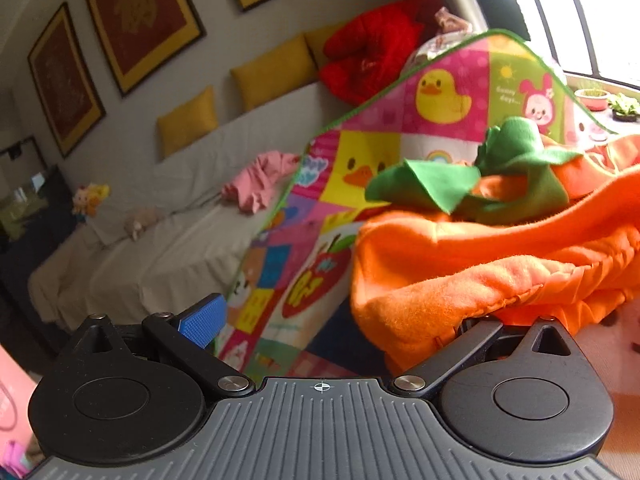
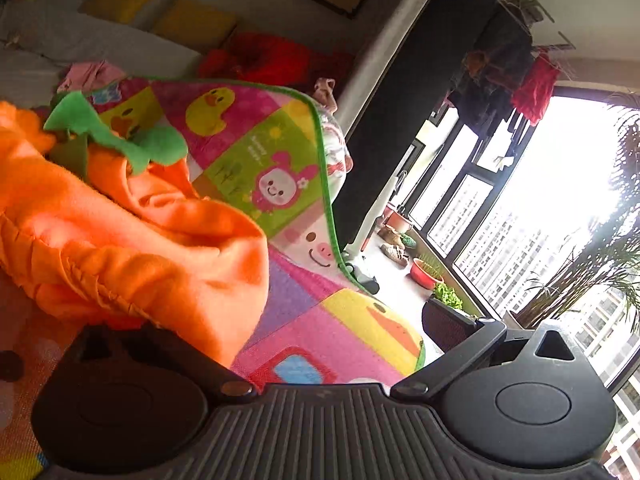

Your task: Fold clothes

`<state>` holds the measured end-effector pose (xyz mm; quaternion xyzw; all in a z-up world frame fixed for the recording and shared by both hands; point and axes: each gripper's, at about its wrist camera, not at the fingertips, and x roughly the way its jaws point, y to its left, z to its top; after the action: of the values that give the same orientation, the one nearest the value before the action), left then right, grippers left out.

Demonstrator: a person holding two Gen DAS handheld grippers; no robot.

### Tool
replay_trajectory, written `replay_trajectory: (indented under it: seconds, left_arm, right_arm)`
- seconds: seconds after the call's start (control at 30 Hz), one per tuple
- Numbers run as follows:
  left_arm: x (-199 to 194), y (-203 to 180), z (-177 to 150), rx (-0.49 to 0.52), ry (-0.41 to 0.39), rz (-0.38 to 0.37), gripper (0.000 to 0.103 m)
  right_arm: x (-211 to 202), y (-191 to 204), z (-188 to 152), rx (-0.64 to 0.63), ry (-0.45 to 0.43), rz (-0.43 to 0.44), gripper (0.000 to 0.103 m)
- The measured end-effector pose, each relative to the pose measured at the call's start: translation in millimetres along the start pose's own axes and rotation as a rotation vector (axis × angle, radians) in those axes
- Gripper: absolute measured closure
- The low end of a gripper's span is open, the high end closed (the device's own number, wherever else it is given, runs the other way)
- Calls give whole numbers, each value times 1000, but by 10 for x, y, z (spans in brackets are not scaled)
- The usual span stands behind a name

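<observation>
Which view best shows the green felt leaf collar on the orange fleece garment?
Left wrist: the green felt leaf collar lies near centre, several leaves spread. The right wrist view shows the collar smaller, toward the left edge.

orange fleece garment [image 1: 480, 264] | crumpled heap, not yet folded, gathered ruffled hem along its near edge | green felt leaves [image 1: 460, 176] bunched on top | lying on my patchwork cartoon mat [image 1: 360, 160], duck and bunny squares, green trim
</observation>
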<state>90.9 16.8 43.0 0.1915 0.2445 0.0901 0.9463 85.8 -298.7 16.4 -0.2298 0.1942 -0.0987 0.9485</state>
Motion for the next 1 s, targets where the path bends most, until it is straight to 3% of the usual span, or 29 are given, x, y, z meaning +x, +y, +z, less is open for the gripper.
replay_trajectory:
  seconds: [0.17,0.33,0.43,0.53,0.63,0.73,0.87,1.0]
  left_arm:
    - [-631,14,-108,70,-65,-80,0]
    - [-763,-228,-254,91,2,-234,0]
    - [-738,-273,-328,56,61,-306,0]
    - [-747,-167,-366,-6,105,-386,0]
    - [-755,-30,-308,-89,107,-458,0]
    - [-735,40,-208,-173,84,-518,0]
    - [-635,50,-84,-272,57,-566,0]
    - [-351,-60,-97,-350,113,-634,0]
  right_arm:
    - [-512,-318,-89,42,10,73,0]
    - [-626,-189,-496,-11,140,201,0]
    - [-706,-78,-698,-37,180,310,0]
    - [-892,-216,-733,-11,140,454,0]
    - [-978,-400,-581,68,102,512,0]
    - [-787,-509,-334,240,112,564,0]
    - [-300,-388,-162,509,235,738,0]
    - [6,19,-111,519,337,813,0]
